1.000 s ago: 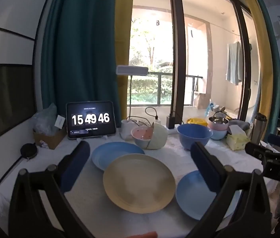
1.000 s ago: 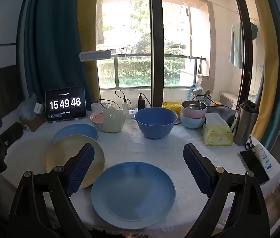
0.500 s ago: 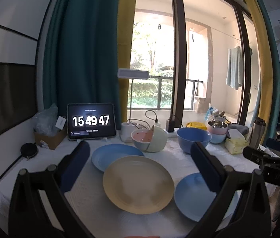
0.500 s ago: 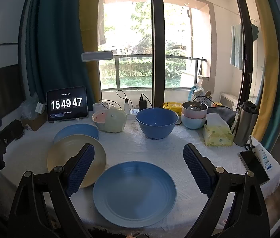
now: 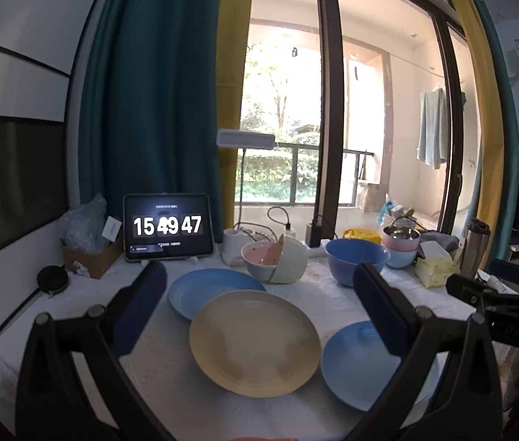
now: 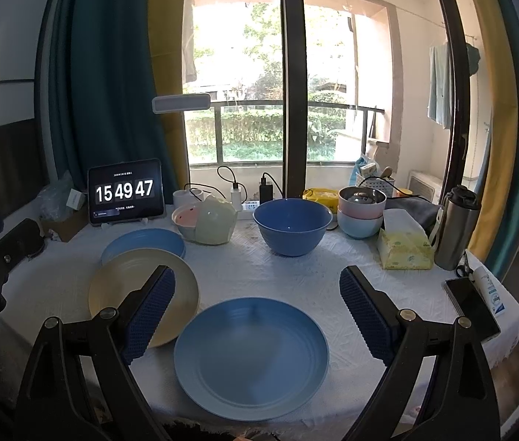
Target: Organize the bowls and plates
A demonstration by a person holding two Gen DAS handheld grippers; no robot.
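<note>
Both claws hover above the near edge of the tabletop, holding nothing. Left claw: fingers wide apart, framing the yellow plate. Right claw: fingers wide apart over the near blue plate.

Since a second ago, only the clock tablet has ticked over; the left view has tipped up slightly and the plates have not moved. No grasp started, so sorting appears to be at its very beginning.

Far blue plate lies partly under the yellow one. Big blue bowl sits far centre, pink and green bowls to its left (green one tilted), stacked small bowls to its right.
</note>
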